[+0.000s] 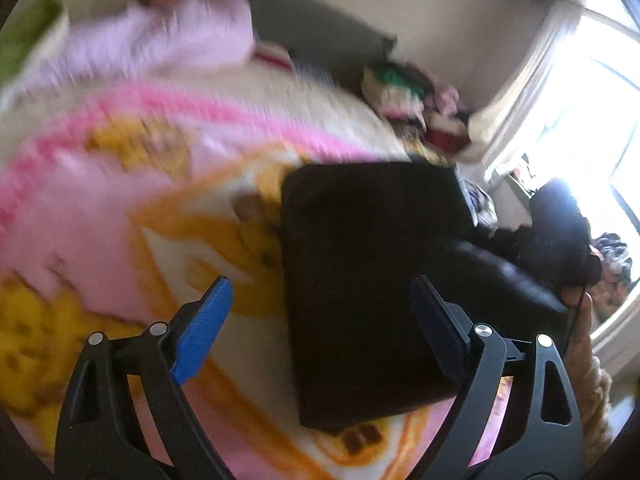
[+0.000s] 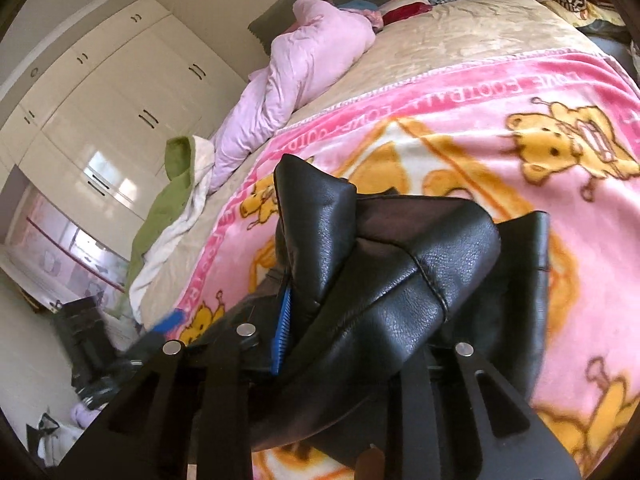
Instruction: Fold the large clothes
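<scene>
Right gripper (image 2: 320,316) pinching black leather-look garment (image 2: 400,280), bunched | left gripper (image 1: 324,320) spread, empty; I judge it heavy, slippery; grip seams

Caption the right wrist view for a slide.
Right gripper shut on a black leather garment, bunched above the pink cartoon blanket.

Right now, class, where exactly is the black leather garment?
The black leather garment lies folded on the pink cartoon blanket, ahead of the open left gripper; the right gripper pinches one bunched part.
</scene>
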A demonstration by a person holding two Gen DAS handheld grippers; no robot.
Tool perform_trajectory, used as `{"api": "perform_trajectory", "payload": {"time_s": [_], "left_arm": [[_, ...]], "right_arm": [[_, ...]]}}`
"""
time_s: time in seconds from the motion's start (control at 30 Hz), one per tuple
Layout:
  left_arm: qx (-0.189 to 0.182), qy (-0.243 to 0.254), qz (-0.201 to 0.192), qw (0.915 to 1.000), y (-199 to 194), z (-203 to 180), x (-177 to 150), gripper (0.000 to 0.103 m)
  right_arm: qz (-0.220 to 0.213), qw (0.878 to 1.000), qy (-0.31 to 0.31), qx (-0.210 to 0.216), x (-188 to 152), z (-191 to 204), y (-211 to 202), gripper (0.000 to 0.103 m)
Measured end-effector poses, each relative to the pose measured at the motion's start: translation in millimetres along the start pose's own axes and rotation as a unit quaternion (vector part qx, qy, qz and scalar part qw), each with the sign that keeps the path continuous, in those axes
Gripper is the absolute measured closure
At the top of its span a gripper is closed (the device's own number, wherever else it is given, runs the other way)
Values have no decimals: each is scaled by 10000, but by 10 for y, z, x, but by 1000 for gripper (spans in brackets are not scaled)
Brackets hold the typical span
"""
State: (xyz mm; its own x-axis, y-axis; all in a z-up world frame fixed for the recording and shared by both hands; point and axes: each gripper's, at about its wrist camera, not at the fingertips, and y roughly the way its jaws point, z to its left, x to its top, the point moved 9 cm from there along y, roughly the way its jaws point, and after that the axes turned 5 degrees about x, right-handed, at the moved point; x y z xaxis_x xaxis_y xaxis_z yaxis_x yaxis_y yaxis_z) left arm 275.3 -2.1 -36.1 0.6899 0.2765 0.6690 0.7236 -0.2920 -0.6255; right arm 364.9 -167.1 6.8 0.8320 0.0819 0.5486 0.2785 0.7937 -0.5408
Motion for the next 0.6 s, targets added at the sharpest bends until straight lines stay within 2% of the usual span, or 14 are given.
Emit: {"api": "perform_trajectory", "payload": {"time_s": [0.1,0.2,0.27,0.4,0.47,0.53,0.57,0.6], "left_arm": [[-356,-201,396,9984,318,-113,-176,20],[-374,-223,475,9979,475,-221,-296,20],[-342,-84,546,9979,540,-284,-345,21],[66,496,501,9975,584,-379,-451,21],[120,499,481,9975,589,-378,-457,21],[162,513,484,9974,569,-348,-468,21],[182,541,474,9972,565,-342,-476,21],[200,555,475,9971,572,-333,-474,21]], "right_arm": [[-26,9999,114,-11,-19,-153,-33,79],[94,9984,546,-64,-110,-402,-12,61],[191,9963,788,-293,-192,-553,-1,24],[261,9932,996,-549,-281,-556,-36,20],[466,9904,879,-957,-309,-476,21,15],[622,9877,654,-1278,-333,-397,124,16],[752,9816,264,-1736,-353,-322,215,29],[780,9772,-19,-1975,-364,-284,247,41]]}}
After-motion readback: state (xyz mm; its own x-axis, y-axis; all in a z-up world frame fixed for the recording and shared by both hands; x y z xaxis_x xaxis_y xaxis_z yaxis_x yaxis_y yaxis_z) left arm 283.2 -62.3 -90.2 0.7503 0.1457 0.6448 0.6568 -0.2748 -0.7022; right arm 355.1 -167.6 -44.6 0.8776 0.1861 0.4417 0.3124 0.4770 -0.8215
